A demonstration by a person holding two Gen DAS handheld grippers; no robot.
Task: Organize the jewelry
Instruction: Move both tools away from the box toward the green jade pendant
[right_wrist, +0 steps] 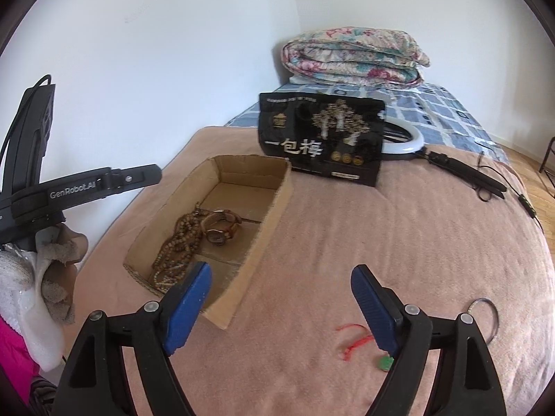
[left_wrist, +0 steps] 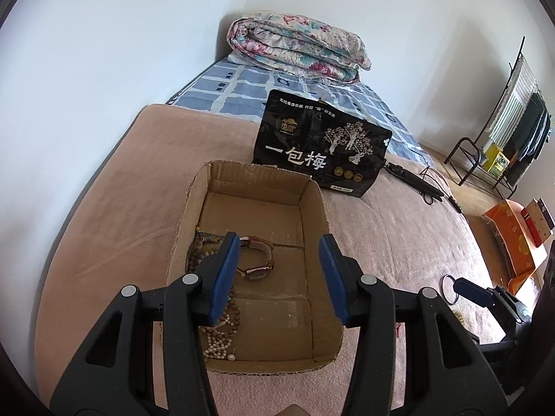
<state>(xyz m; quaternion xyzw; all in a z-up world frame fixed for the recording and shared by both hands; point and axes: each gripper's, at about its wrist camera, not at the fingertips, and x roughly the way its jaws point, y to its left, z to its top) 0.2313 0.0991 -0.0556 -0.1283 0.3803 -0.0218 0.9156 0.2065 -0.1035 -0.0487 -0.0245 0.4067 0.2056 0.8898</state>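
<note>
An open cardboard box point(left_wrist: 312, 228) point(right_wrist: 267, 242) lies on the pink blanket. Inside it are a wooden bead string point(left_wrist: 196, 256) point(right_wrist: 180, 242), a brown-strapped watch point(left_wrist: 258, 270) point(right_wrist: 220, 228) and pearls point(left_wrist: 216, 343). My left gripper point(left_wrist: 279, 277) hangs open over the box with nothing between its blue pads. My right gripper point(right_wrist: 281, 308) stands open above the blanket, just right of the box's near corner. A red cord point(right_wrist: 353, 338) with a green pendant point(right_wrist: 383, 362) lies by its right finger, and a thin metal ring point(right_wrist: 482, 299) point(left_wrist: 443, 286) lies further right.
A black snack pouch point(left_wrist: 322, 142) point(right_wrist: 321, 138) stands behind the box. A ring light point(right_wrist: 414, 142) with a black stand point(right_wrist: 464, 173) lies at the right. A folded floral quilt point(left_wrist: 295, 48) sits at the bed's far end. A gloved hand point(right_wrist: 52, 260) holds the left gripper.
</note>
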